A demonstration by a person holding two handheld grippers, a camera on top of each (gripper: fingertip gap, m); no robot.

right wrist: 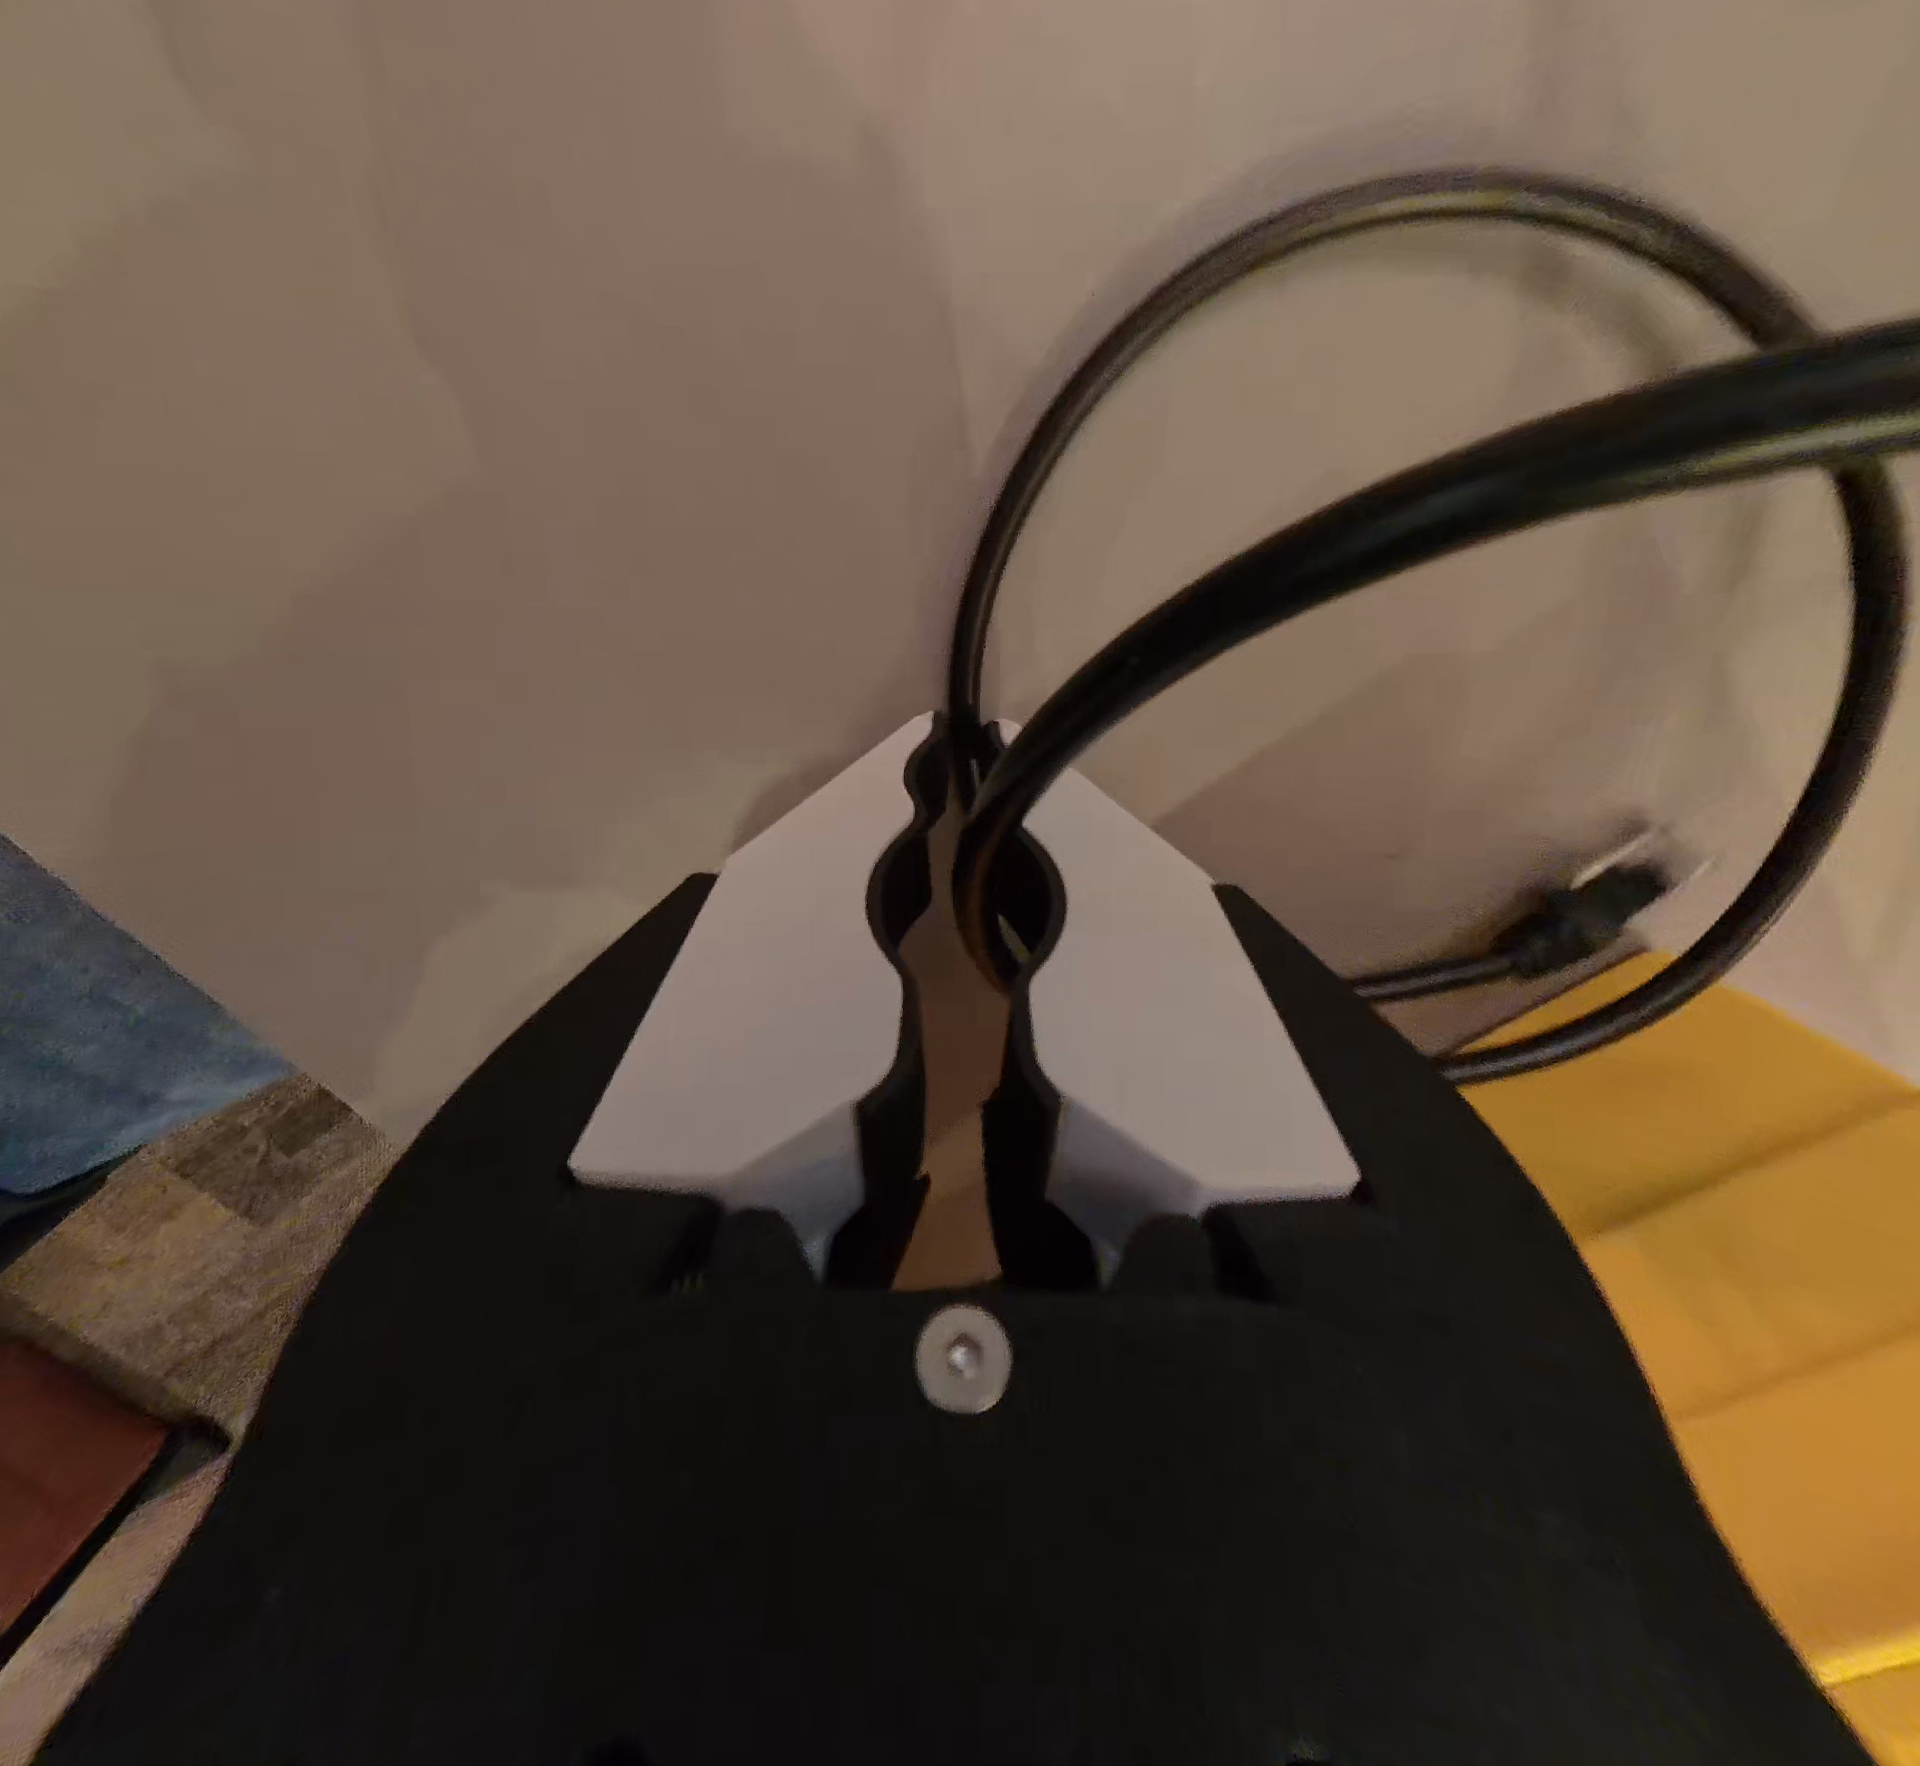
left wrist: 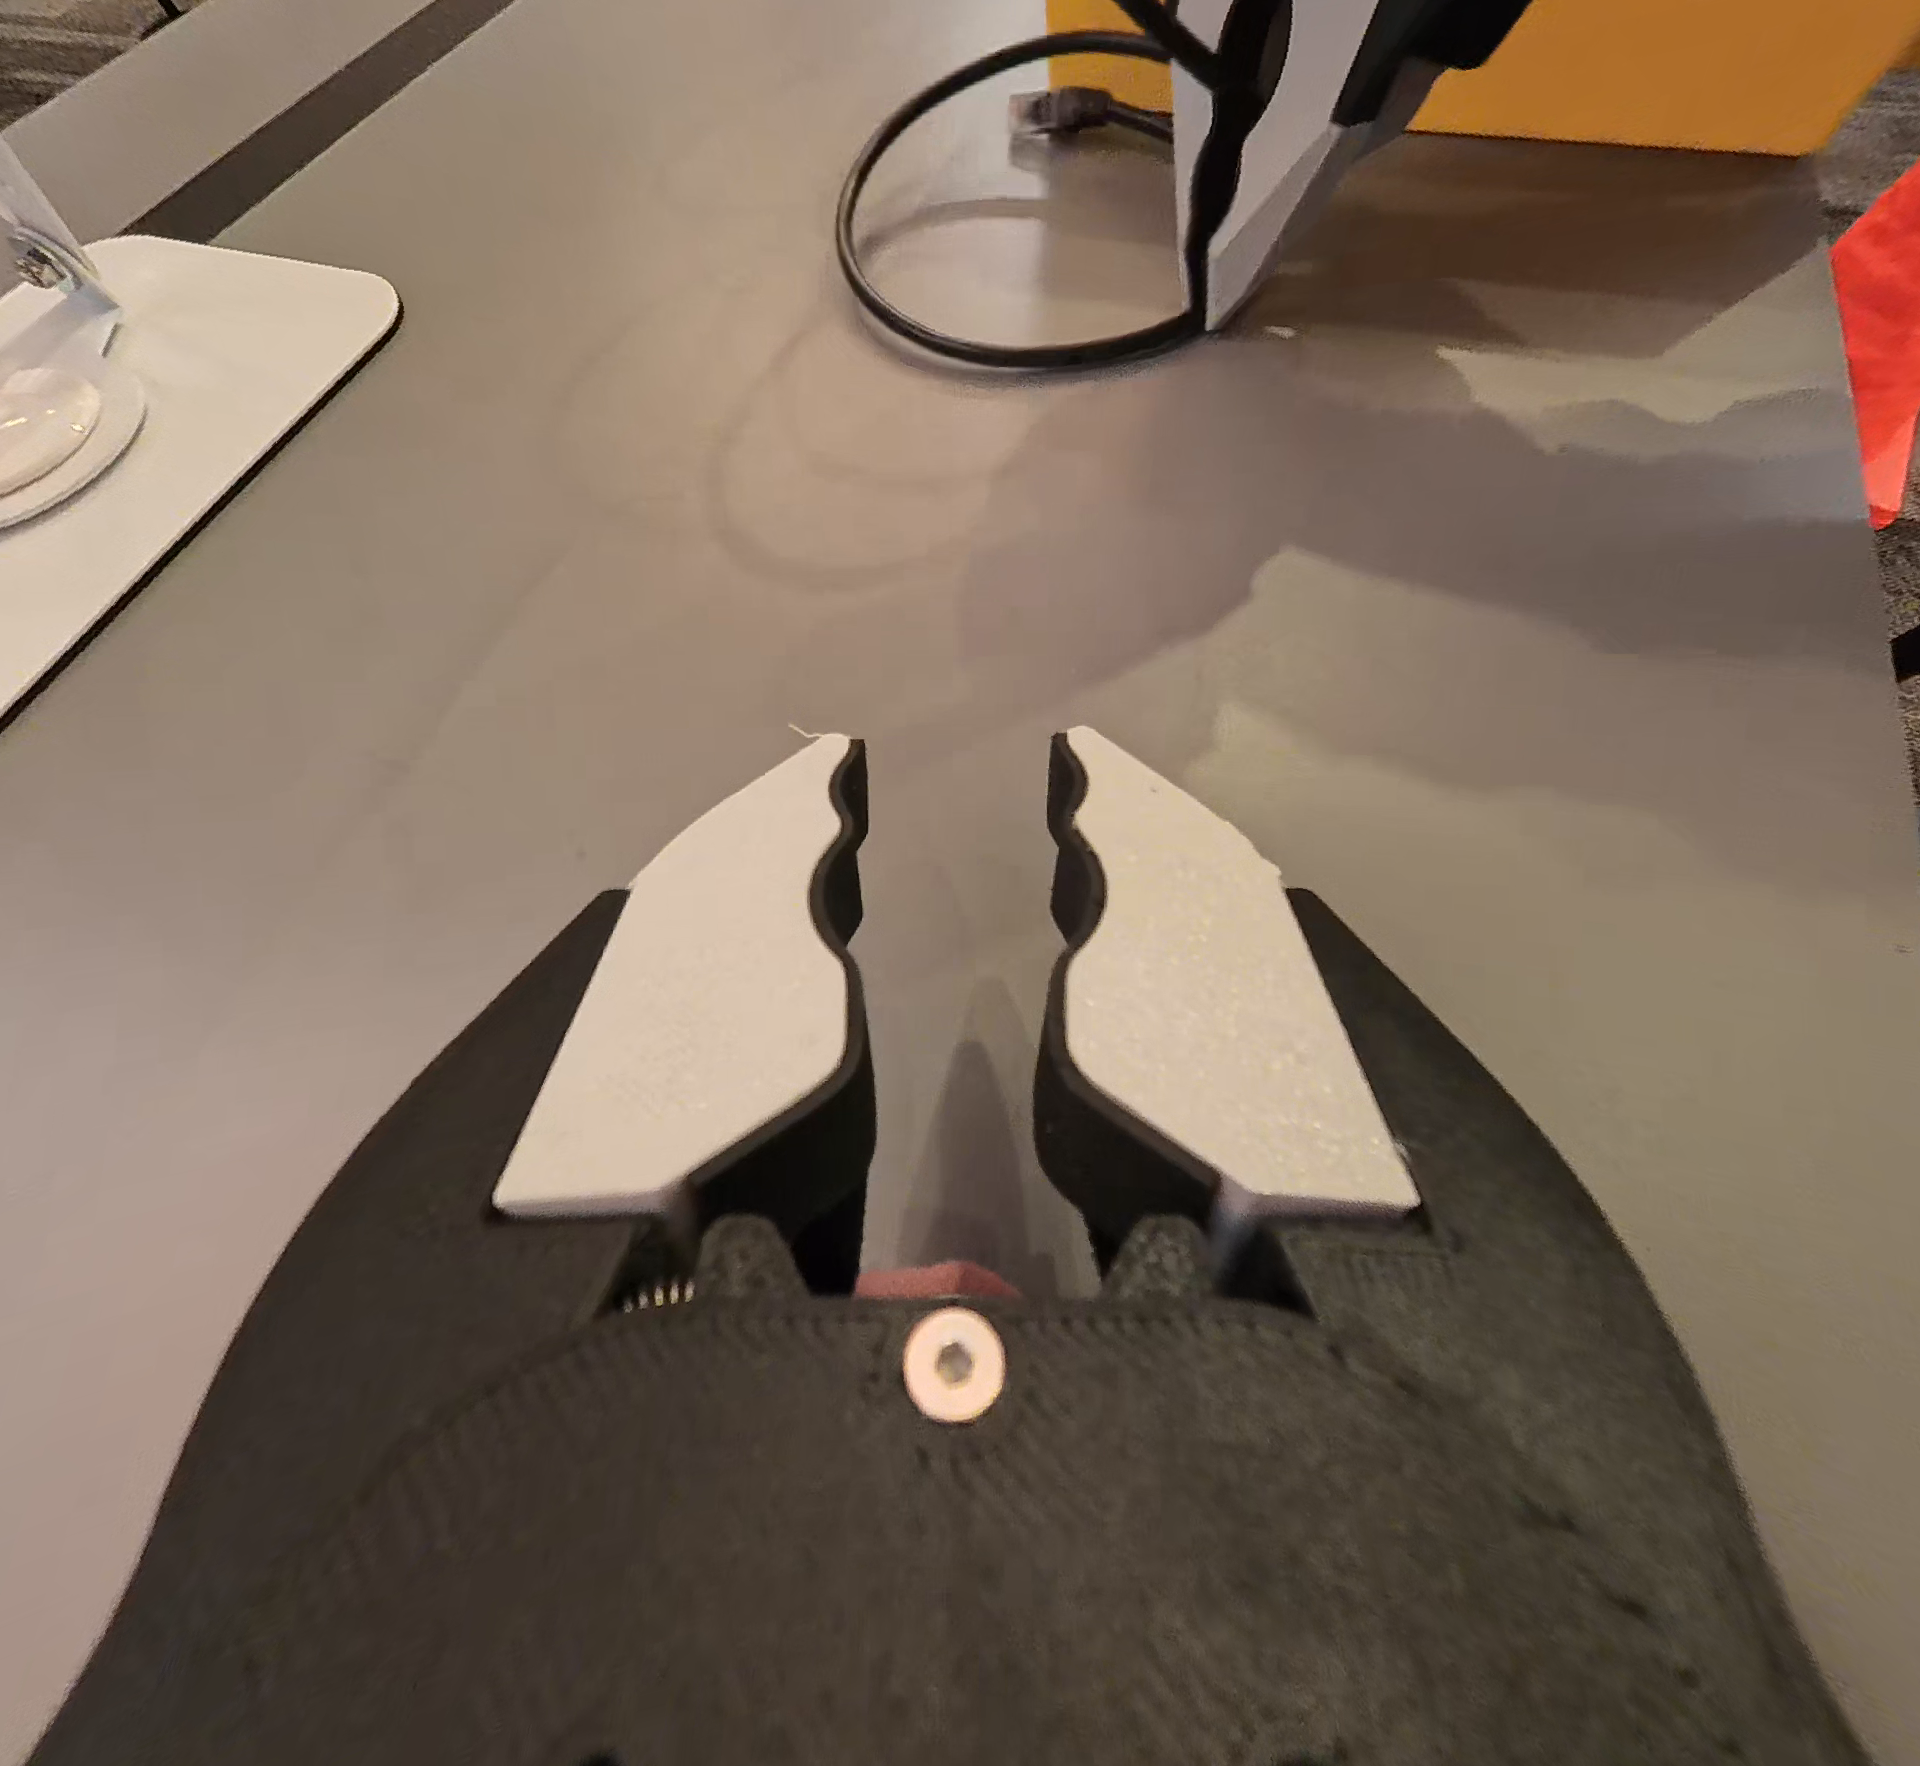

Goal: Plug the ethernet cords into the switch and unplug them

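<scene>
right gripper [right wrist: 961, 760]: jaws pinched on black cord [left wrist: 883, 282], looped on table [left wrist: 520, 677] far right | plug [left wrist: 1060, 111] free beyond loop, axis left-right | left gripper [left wrist: 956, 760]: narrowly parted, empty, well short | switch unseen

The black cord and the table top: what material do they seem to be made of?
Black cord: probably rubber or plastic sheath, smooth and slightly shiny, since it bends in a loop. Table top: grey, smooth, semi-gloss, perhaps laminate; it shows soft reflections.
</scene>
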